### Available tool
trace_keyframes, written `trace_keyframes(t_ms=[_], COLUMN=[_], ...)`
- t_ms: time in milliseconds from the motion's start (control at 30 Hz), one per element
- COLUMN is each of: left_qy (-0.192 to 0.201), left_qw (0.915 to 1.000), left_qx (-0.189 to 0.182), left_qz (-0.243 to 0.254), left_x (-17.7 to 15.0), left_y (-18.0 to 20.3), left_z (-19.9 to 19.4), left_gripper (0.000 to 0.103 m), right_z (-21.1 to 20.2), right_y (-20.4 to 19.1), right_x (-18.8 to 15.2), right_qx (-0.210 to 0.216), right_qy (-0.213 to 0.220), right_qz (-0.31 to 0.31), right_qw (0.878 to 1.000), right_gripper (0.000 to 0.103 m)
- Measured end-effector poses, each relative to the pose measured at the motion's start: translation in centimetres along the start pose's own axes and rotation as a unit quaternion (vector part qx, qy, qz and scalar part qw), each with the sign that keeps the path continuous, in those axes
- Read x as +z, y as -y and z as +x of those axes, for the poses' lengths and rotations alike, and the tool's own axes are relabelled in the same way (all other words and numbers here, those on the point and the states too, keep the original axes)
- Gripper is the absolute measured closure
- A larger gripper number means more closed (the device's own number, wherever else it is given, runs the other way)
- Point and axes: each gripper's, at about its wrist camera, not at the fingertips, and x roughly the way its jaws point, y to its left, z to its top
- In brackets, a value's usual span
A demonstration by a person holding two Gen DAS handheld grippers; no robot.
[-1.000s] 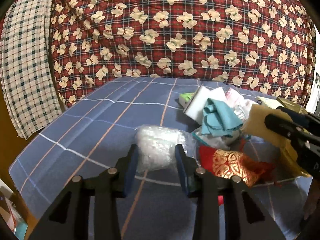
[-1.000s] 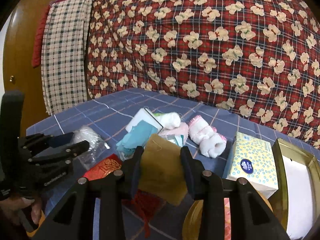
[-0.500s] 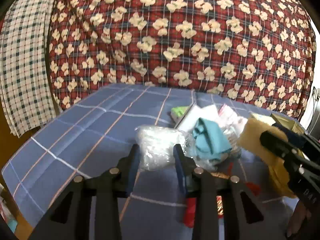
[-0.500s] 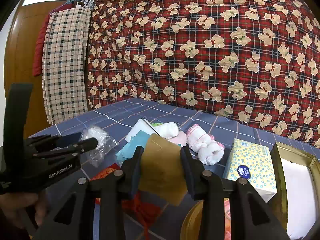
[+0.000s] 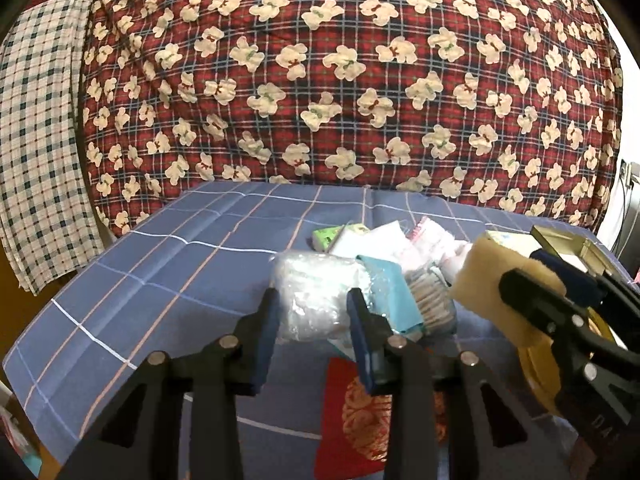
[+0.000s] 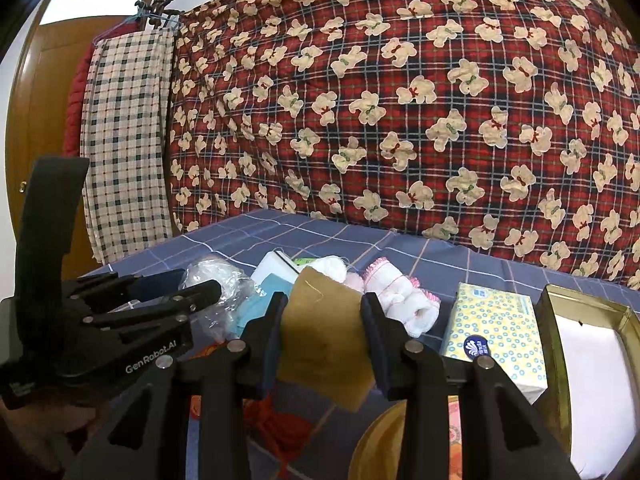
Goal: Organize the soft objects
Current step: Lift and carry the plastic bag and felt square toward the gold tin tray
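A crinkly clear plastic bag (image 5: 308, 288) with white contents hangs just above the blue checked bedsheet (image 5: 160, 272), and my left gripper (image 5: 313, 299) is shut on it. My right gripper (image 6: 325, 300) is shut on a tan-yellow sponge pad (image 6: 324, 336), held off the bed. In the left wrist view the sponge (image 5: 480, 276) shows at the right. Behind lies a pile: a teal cloth (image 5: 390, 296), a red pouch with gold pattern (image 5: 360, 412), and rolled white socks with pink trim (image 6: 404, 304).
A yellow tissue box (image 6: 496, 332) and an open gold tin (image 6: 548, 320) sit at the right, with a round gold lid (image 6: 380, 448) below the right gripper. A red bear-print quilt (image 5: 340, 80) rises behind the bed. A checked cloth (image 6: 124, 152) hangs at the left.
My left gripper has lifted the plastic bag off the sheet and carried it toward the pile. My right gripper keeps hold of the sponge and has barely moved.
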Motion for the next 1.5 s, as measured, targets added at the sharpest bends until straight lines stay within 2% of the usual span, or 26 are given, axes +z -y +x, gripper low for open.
trace_keyframes(t_ms=[133, 433, 833, 1067, 1500], left_qy=[0.007, 0.029, 0.069, 0.101, 0.121], left_qw=[1.0000, 0.9993, 0.9970, 0.9944, 0.9924], left_qx=[0.003, 0.019, 0.034, 0.031, 0.021], left_qz=[0.003, 0.016, 0.011, 0.002, 0.006], left_x=[0.4, 0.7, 0.7, 0.5, 0.3], left_y=[0.5, 2.0, 2.0, 2.3, 4.5], left_z=[0.2, 0.3, -1.1, -2.1, -2.8], left_gripper=[0.070, 0.070, 0.070, 0.070, 0.070], right_z=[0.3, 0.1, -1.0, -1.6, -2.5], right_y=[0.0, 0.7, 0.6, 0.9, 1.6], right_x=[0.0, 0.0, -0.1, -0.1, -0.2], right_qx=[0.000, -0.007, -0.014, -0.025, -0.050], right_qy=[-0.008, 0.004, 0.036, 0.050, 0.064], right_qz=[-0.001, 0.009, 0.009, 0.017, 0.018], right_qw=[1.000, 1.000, 0.999, 0.998, 0.997], right_gripper=[0.062, 0.062, 0.062, 0.062, 0.062])
